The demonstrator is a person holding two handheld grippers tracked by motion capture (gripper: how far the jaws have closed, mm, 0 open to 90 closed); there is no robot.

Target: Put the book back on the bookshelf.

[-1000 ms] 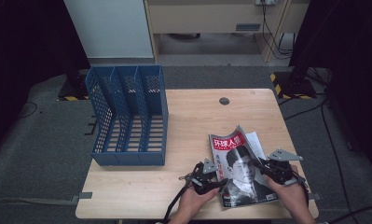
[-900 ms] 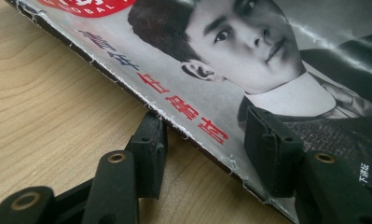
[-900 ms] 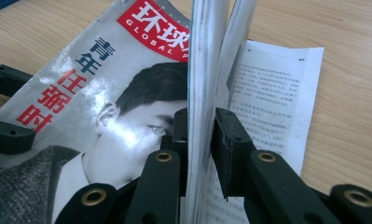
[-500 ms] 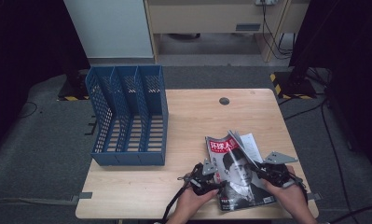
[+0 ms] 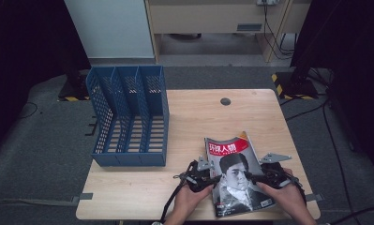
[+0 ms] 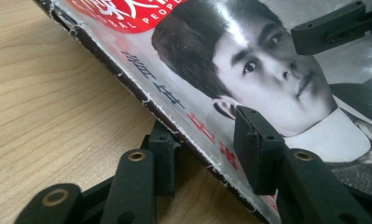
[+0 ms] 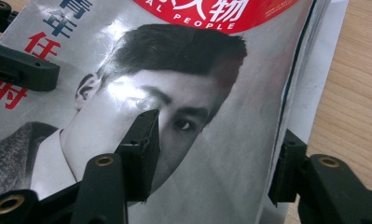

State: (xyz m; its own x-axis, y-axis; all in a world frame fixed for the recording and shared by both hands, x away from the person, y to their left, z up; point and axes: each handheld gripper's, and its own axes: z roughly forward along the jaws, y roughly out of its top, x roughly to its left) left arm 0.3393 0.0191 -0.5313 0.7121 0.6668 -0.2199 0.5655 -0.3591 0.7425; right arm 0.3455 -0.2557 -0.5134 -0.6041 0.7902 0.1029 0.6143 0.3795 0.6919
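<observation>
Glossy magazine lay on the wooden table; your left gripper straddled its spine, jaws just closing, unclamped; your right gripper spanned its right edge, jaws just opening, apart.

Office: carpet, blue file rack

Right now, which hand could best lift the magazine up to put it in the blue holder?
Probably the left. The left gripper has one jaw under the magazine's spine edge and one on its cover, and it is nearer the blue file holder. The right gripper stands open astride the opposite edge.
</observation>
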